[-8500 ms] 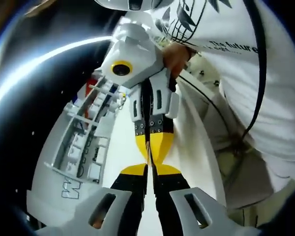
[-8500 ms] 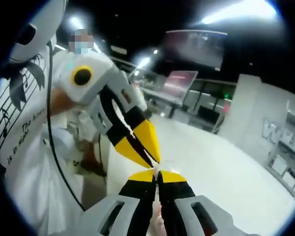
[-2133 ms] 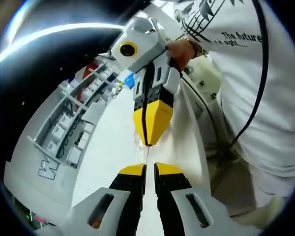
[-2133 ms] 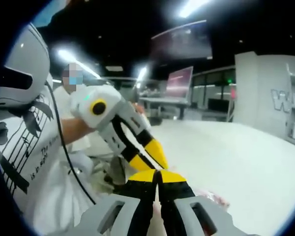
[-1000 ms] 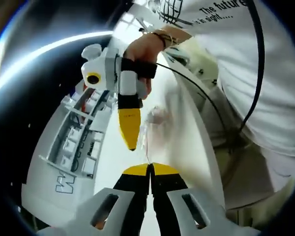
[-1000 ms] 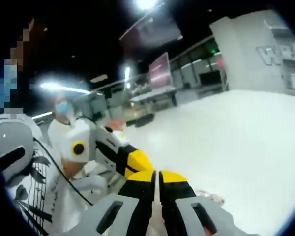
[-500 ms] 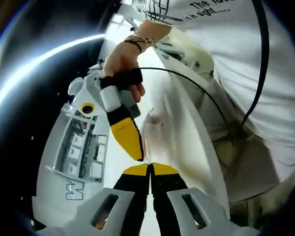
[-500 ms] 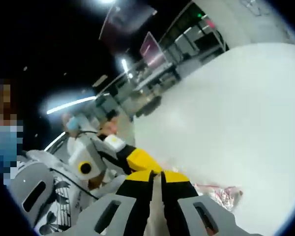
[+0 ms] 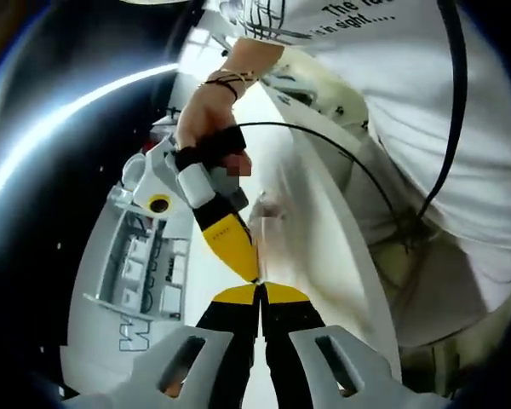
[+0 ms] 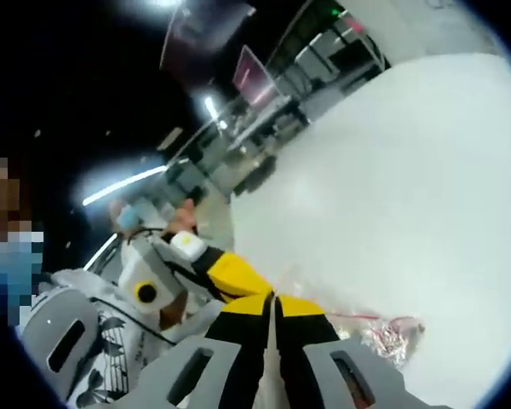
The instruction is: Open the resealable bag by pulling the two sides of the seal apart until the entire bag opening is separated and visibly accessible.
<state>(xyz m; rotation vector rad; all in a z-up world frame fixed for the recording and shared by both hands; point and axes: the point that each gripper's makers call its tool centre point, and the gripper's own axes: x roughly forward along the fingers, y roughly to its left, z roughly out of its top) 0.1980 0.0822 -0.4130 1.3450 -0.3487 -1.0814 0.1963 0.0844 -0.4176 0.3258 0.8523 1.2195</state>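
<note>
- Biggest thing around is the white table [image 10: 392, 187], a smooth matte top that runs off wide behind the grippers in the right gripper view; in the left gripper view it's a pale strip between the person and the shelving.
- The person's white t-shirt [image 9: 460, 111] with black printed lettering takes up the right side of the left gripper view, soft fabric, with a thin black cable [image 9: 447, 128] curving down across it.
- Grey open shelf unit [image 9: 136, 273], boxy compartments with small white items inside, sits to the left in the left gripper view.
- Right gripper [image 9: 254, 274], seen from the left gripper view: grey plastic body gripped by a hand [image 9: 209, 111] with a dark wristband, yellow wedge-shaped tip pointing down right at the left gripper's tips.
- Left gripper [image 9: 260, 292]: black jaws with yellow pads, pressed together with only a hairline seam between them; looks like it's pinching the bag's edge, though the film there is hard to make out.
- Right gripper's own jaws in its view are squeezed together the same way.
- Resealable bag [image 10: 383, 331]: clear crinkly plastic film with pinkish-red bits, bunched just right of the right gripper's jaws over the table; in the left gripper view it's a blurry see-through sheet rising from where both tips meet.
</note>
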